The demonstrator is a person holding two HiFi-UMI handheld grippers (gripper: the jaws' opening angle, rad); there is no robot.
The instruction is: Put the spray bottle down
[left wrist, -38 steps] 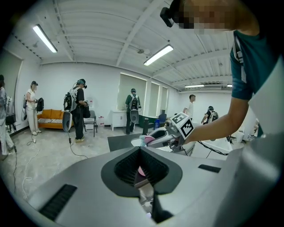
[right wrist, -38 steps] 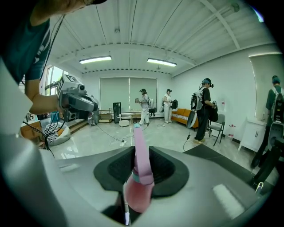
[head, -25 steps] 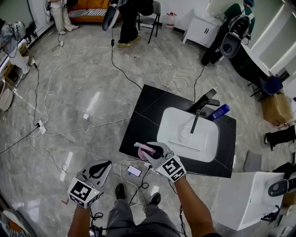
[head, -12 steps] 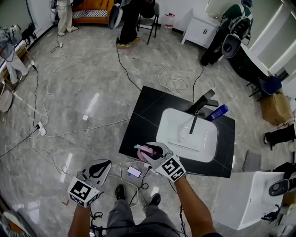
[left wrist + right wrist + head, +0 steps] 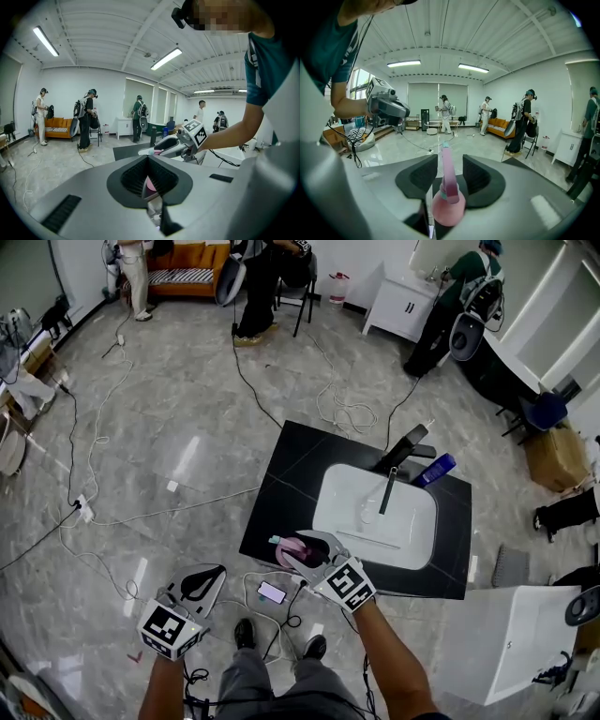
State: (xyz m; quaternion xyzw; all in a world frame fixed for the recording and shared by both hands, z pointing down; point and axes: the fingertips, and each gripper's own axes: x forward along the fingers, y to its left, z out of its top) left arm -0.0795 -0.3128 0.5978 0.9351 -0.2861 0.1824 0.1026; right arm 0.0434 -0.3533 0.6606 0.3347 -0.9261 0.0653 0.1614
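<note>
A pink spray bottle (image 5: 289,547) with a teal nozzle stands upright at the near left corner of the black counter (image 5: 281,474). My right gripper (image 5: 294,549) is around it. Its jaws have just been opening. In the right gripper view the bottle (image 5: 449,201) sits between the dark pads (image 5: 480,176) with a gap on each side of the right gripper (image 5: 450,160). My left gripper (image 5: 208,576) hangs over the floor to the left, away from the counter. In its own view the left gripper (image 5: 148,159) has its pads meeting, with nothing held.
A white basin (image 5: 375,521) with a dark tap (image 5: 398,460) fills the counter's middle, and a blue bottle (image 5: 436,468) lies behind it. A phone (image 5: 272,592) and cables (image 5: 347,409) lie on the floor. A white unit (image 5: 506,643) stands right. People stand at the far side.
The right gripper's jaws stand wider around the pink bottle than before. Both hands stay where they were, and the head view has shifted slightly.
</note>
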